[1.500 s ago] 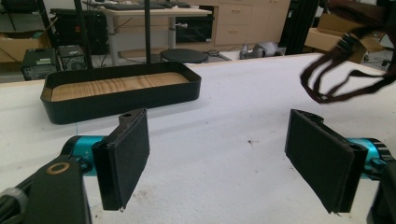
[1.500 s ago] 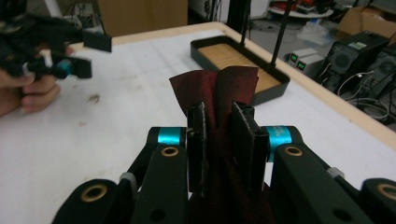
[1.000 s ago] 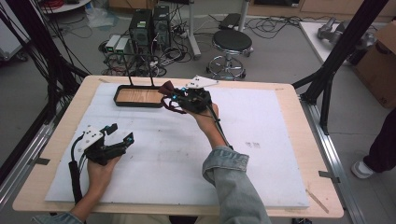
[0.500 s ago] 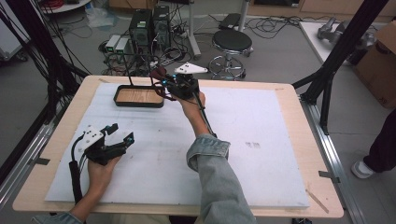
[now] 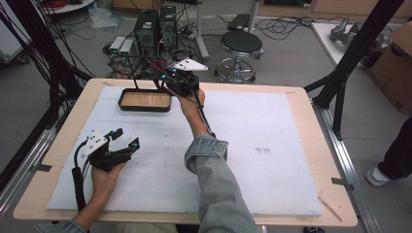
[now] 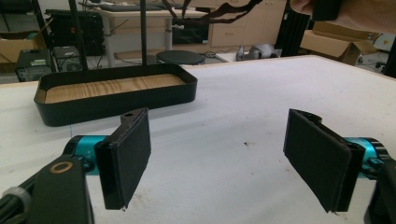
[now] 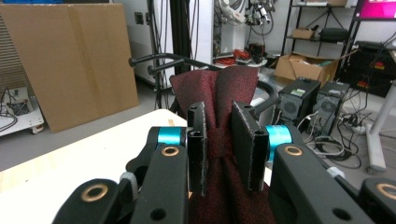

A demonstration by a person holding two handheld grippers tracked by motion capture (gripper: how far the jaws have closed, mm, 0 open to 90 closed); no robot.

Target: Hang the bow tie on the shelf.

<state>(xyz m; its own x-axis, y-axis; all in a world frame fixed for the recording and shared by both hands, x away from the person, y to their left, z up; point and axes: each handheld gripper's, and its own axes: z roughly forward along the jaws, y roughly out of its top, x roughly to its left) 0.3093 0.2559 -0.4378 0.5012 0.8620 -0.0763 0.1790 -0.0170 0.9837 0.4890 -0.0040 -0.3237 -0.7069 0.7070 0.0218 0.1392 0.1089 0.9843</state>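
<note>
My right gripper (image 5: 167,80) is raised over the table's far edge, just right of a black tray with a wooden floor (image 5: 145,99). It is shut on a dark red cloth (image 7: 219,93), bunched between the jaws and fanning out above them. The cloth (image 5: 158,68) shows beside thin black rods (image 6: 142,32) that rise from the tray (image 6: 112,86). A black curved bar (image 7: 154,59) stands just behind the cloth. My left gripper (image 5: 124,141) rests low at the near left of the white mat, open, with nothing between its pads (image 6: 126,158).
The white mat (image 5: 272,126) covers most of the wooden table. Beyond the far edge stand computer towers (image 5: 155,24) and a round stool (image 5: 241,42). A black frame post (image 5: 340,87) slants at the right. A person's shoe (image 5: 381,175) shows at far right.
My right gripper has carried the red cloth away from me and higher, toward the rods at the tray's far side. The left gripper has stayed put.
</note>
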